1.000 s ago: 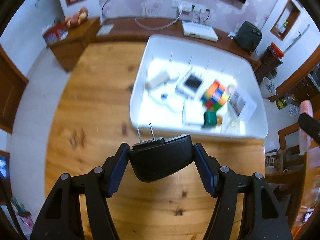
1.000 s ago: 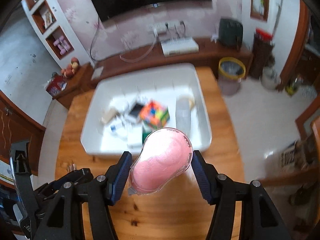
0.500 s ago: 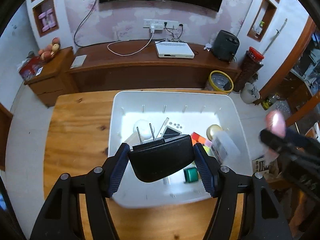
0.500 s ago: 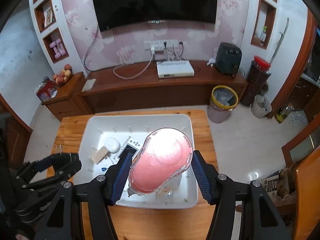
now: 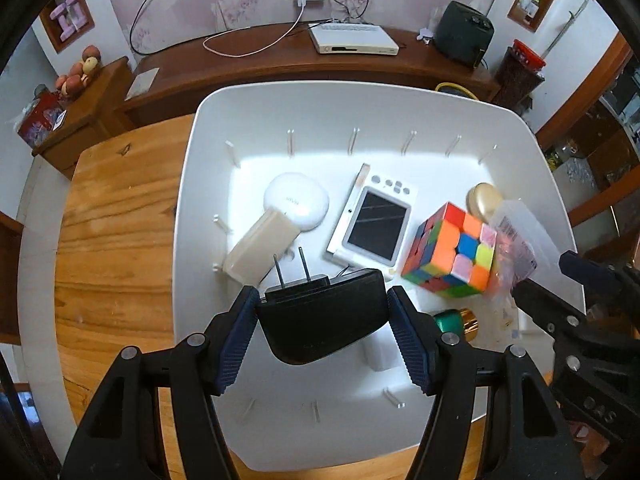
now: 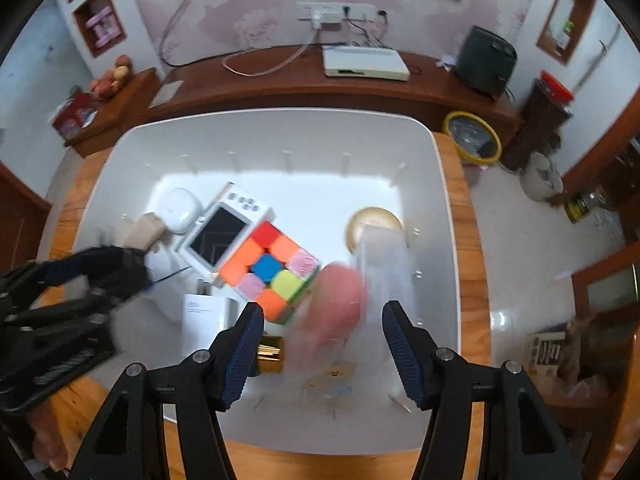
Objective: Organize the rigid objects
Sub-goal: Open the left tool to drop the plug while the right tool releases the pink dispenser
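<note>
My left gripper point(image 5: 323, 318) is shut on a black plug adapter point(image 5: 320, 316) with two prongs, held over the white tray point(image 5: 360, 108). My right gripper point(image 6: 323, 340) is open over the tray's right side point(image 6: 424, 160); a blurred pink item in a clear case point(image 6: 334, 306) sits loose between its fingers, apart from both pads. In the tray lie a colour cube point(image 5: 454, 252), a white device with a dark screen point(image 5: 376, 228), a white earbud case point(image 5: 296, 200), a beige block point(image 5: 260, 248), a gold lid point(image 5: 482, 200) and a green-gold bottle point(image 5: 456, 320).
The tray sits on a wooden table point(image 5: 112, 220). My right gripper also shows at the right edge of the left wrist view point(image 5: 560, 300). Behind the table are a dark wooden shelf point(image 5: 280, 64) with a white box, and a yellow-rimmed bin point(image 6: 472, 140).
Both grippers have dropped closer over the tray. My right gripper has opened and let go of the pink item, which now blurs below its fingers. My left gripper still holds the adapter.
</note>
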